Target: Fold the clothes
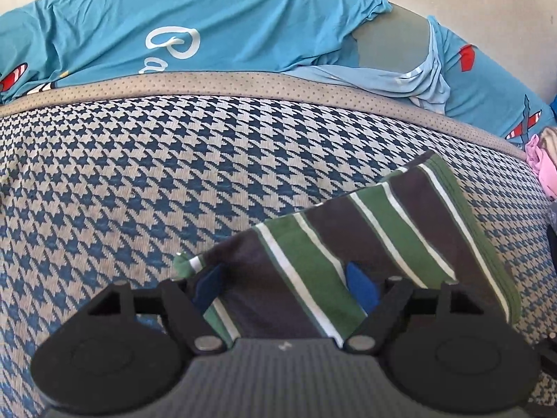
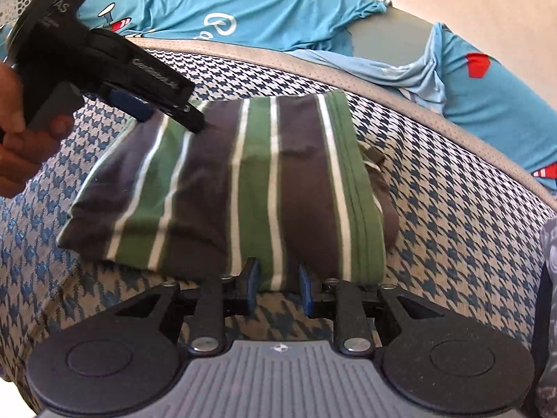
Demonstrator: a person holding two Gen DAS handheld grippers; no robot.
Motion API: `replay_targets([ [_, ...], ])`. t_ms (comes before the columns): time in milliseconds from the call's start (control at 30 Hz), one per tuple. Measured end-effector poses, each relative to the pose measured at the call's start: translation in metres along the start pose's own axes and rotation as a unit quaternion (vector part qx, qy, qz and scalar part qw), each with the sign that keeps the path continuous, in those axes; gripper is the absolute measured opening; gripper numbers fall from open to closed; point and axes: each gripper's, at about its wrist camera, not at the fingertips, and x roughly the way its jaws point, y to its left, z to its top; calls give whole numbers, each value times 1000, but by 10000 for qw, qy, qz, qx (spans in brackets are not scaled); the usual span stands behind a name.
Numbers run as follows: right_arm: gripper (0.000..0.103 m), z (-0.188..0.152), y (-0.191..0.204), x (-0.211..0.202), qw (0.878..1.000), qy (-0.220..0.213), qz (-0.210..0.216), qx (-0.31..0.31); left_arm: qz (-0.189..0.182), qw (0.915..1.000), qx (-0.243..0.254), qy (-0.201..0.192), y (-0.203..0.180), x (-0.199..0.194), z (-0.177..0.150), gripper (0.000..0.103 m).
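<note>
Shirt [image 1: 365, 244] nearly folded on the houndstooth cushion [image 1: 139, 174], both claws at its near edge.

Left wrist: left claw [image 1: 285, 284] spread wide over the shirt's corner, gripping nothing; I'd press flat before pinching, and its lower layers are hidden. Right wrist: right claw [image 2: 278, 287] apart at the hem, holding nothing; blur hides the left claw's tips, and the blue tee [image 2: 261, 10] behind the shirt is cut off.
</note>
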Motion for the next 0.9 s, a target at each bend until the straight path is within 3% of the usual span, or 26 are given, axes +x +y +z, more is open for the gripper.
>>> replay_targets([
  [200,24,1,-7,-4,9994,223,-236,78,97,9997,-195,58,12,0,1,84],
  [300,24,3,-9,-15,9995,44,-168,249,72,9995,-304,88,15,-3,2,84],
  [433,24,9,-4,-31,9965,-488,554,389,56,9995,-301,79,14,-10,3,82],
  [533,24,12,12,-32,9936,-538,962,226,-22,9996,-275,88,11,-16,2,82],
  [700,24,15,39,-26,9916,-444,1202,-199,-27,9999,-56,161,0,-17,-4,82],
  [900,24,22,48,-27,9901,-692,1224,6,20,9998,71,165,-8,-17,-10,82],
])
